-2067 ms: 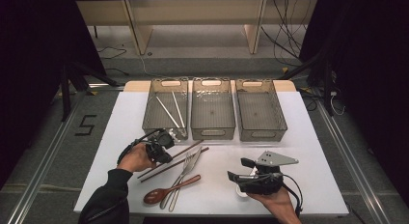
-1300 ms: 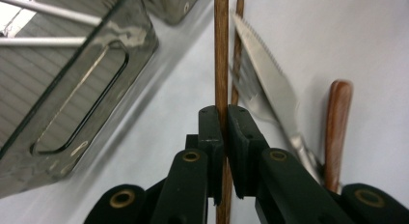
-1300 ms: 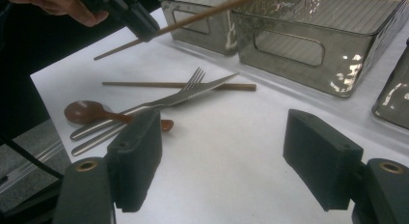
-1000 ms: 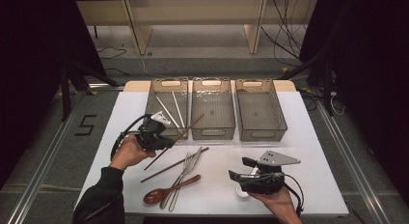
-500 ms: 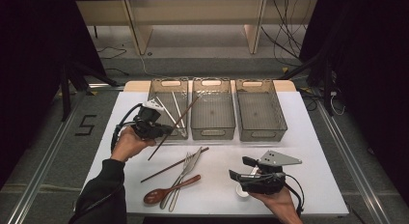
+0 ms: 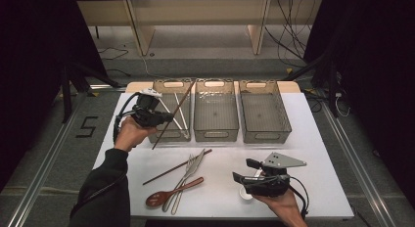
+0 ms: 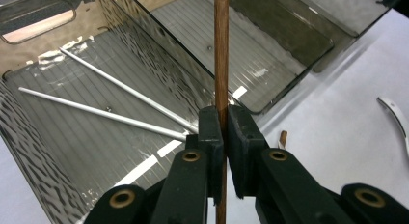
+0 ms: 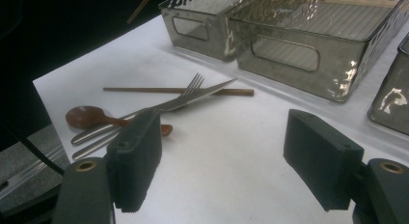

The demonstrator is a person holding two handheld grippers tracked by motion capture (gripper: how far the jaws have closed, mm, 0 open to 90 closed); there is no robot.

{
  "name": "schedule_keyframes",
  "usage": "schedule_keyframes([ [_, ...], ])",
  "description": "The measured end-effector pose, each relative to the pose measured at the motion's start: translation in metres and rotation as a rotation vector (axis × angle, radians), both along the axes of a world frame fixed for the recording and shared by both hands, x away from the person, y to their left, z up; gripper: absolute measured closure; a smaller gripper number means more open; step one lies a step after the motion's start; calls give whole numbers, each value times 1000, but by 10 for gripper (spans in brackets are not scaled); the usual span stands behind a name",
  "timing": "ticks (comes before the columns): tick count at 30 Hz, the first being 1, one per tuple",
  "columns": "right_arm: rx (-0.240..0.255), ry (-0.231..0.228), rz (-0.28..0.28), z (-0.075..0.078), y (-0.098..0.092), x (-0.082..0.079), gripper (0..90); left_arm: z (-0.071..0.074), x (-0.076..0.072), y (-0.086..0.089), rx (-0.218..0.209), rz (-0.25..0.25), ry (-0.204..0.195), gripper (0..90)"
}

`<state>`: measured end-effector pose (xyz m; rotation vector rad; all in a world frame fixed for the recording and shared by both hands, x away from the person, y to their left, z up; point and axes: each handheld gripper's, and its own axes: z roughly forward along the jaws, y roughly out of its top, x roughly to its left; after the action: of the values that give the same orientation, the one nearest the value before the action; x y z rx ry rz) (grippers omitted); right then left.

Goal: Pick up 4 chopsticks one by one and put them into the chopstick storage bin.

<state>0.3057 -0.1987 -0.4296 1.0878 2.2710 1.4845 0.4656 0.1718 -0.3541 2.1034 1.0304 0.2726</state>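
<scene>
My left gripper (image 6: 166, 118) (image 7: 223, 119) is shut on a brown wooden chopstick (image 6: 177, 109) (image 7: 221, 55), holding it aslant over the left bin (image 6: 161, 135) (image 7: 29, 151). Two silver metal chopsticks (image 6: 180, 115) (image 7: 103, 113) lie inside that bin. A second brown chopstick (image 6: 177, 167) (image 8: 178, 91) rests on the white table, beside a fork (image 6: 185, 175) (image 8: 185, 89), a knife (image 6: 188, 178) (image 8: 193, 99) and a brown wooden spoon (image 6: 171, 192) (image 8: 96, 118). My right gripper (image 6: 241, 174) (image 8: 224, 147) stands open near the front edge, with nothing between its fingers.
Two more clear grey bins, the middle (image 6: 216, 131) and the right (image 6: 262, 134), stand in a row along the back of the white table (image 6: 313, 153). A small white object (image 6: 244, 193) lies under my right gripper. Bare table lies between the cutlery and the right hand.
My left gripper has carried the brown chopstick up and back from the table's middle to above the left bin, tilting it steeper. The right gripper has stayed still.
</scene>
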Motion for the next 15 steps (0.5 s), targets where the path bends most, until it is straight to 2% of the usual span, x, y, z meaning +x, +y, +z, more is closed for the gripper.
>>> schedule_keyframes([
  [3,-2,-1,1,0,0,0,303,3,6,1,-13,13,-2,842],
  [9,0,0,1,0,0,0,304,7,21,6,-71,79,-16,842],
  [15,0,1,0,0,0,0,303,10,34,9,-92,140,-16,842],
])
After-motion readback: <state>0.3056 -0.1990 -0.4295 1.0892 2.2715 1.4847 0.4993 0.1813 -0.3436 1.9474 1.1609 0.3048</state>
